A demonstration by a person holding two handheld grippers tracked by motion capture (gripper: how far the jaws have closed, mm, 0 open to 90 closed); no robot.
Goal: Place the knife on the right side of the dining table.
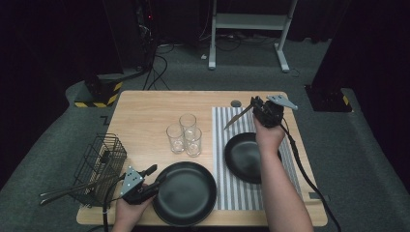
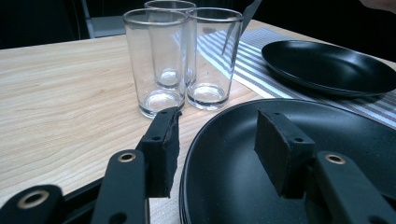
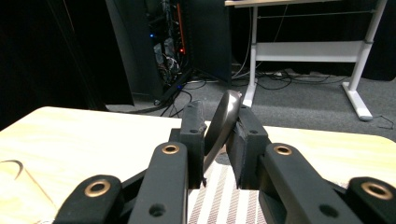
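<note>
My left gripper (image 1: 154,178) (image 2: 219,144) stands open at the table's front left. Its jaws straddle the rim of a black plate (image 1: 186,193) (image 2: 224,186), one pad outside the rim and one over the plate. My right gripper (image 1: 255,104) (image 3: 219,116) is raised over the far end of a striped placemat (image 1: 232,188) (image 3: 219,196). It is shut on a metal knife (image 1: 237,118) (image 3: 222,121), whose blade slants down to the left. A second black plate (image 1: 241,157) (image 2: 327,67) lies on the placemat under the right forearm.
Three empty glasses (image 1: 184,135) (image 2: 182,56) stand close together mid-table, just left of the placemat. A black wire basket (image 1: 101,159) at the front left corner has cutlery handles (image 1: 63,191) poking out to the left. A small grey disc (image 1: 236,103) lies at the far edge.
</note>
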